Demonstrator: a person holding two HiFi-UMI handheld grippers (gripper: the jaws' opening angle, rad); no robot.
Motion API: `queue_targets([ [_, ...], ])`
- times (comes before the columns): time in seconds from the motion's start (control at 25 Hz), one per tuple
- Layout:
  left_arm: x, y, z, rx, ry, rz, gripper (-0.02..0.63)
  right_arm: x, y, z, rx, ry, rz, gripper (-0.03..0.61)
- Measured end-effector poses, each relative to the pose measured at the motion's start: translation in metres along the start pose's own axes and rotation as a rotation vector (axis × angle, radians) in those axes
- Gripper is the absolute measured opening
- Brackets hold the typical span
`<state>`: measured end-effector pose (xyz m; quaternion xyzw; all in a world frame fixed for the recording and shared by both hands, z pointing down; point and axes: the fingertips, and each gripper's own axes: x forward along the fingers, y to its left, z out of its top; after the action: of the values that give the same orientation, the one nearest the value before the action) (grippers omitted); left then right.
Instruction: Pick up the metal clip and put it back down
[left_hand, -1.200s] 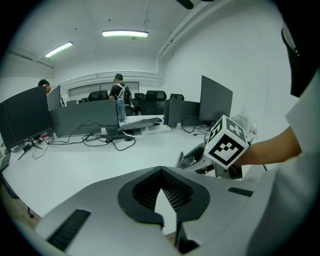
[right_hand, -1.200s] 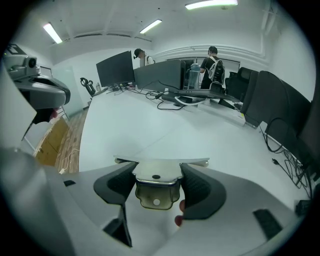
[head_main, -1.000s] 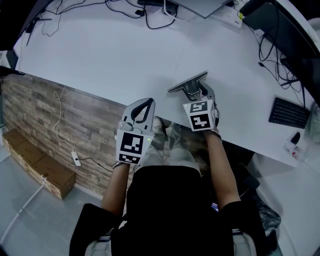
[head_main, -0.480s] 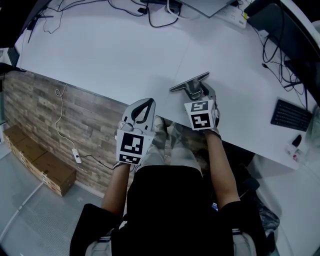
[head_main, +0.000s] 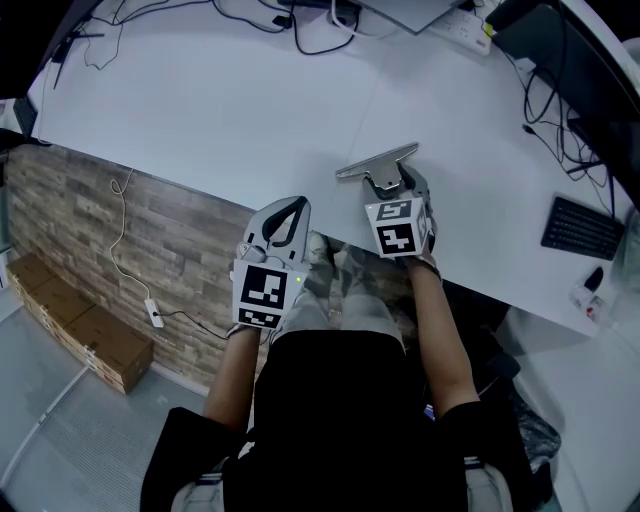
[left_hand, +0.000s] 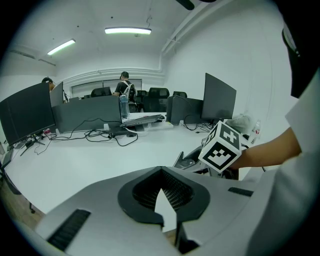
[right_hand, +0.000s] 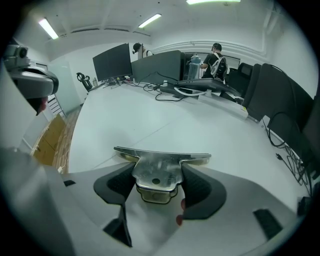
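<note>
Two grippers, one metal clip. The left gripper (head_main: 288, 212) hangs just off the white table's (head_main: 230, 100) near edge, jaws closed on nothing. The right gripper (head_main: 390, 182) sits just inside that edge, clamped on the metal clip (head_main: 378, 162), with bare tabletop beyond up to the cables (head_main: 310, 35) at the far edge.

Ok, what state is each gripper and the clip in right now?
right gripper: shut on the metal clip
metal clip: clamped by its narrow end, wide bar pointing away; lifted or resting, cannot tell
left gripper: shut, empty
</note>
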<state>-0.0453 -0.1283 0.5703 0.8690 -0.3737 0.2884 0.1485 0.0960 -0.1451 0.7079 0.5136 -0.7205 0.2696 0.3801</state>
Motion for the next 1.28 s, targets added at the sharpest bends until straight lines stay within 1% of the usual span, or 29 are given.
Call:
queue_targets([
  [0.24,-0.001,0.001,0.003,0.002,-0.007,-0.003,0.009,-0.002,0.001,0.003,-0.016,-0.026,-0.011,0.298],
  [0.44,-0.003,0.001,0.008,0.009,-0.018,-0.002,0.009,-0.005,0.003,0.006,-0.026,-0.026,0.003,0.298],
  [0.68,-0.007,0.003,0.014,0.019,-0.028,-0.002,0.009,-0.014,0.004,0.009,-0.005,-0.034,0.002,0.298],
  [1.0,-0.013,0.003,0.028,0.037,-0.057,-0.009,0.009,-0.035,-0.004,0.017,0.022,-0.050,-0.045,0.298],
  [1.24,-0.023,0.001,0.048,0.056,-0.106,-0.015,0.009,-0.058,-0.007,0.030,0.048,-0.073,-0.054,0.295],
  [1.28,-0.025,0.001,0.051,0.061,-0.111,-0.014,0.009,-0.063,-0.006,0.034,0.053,-0.082,-0.055,0.284],
])
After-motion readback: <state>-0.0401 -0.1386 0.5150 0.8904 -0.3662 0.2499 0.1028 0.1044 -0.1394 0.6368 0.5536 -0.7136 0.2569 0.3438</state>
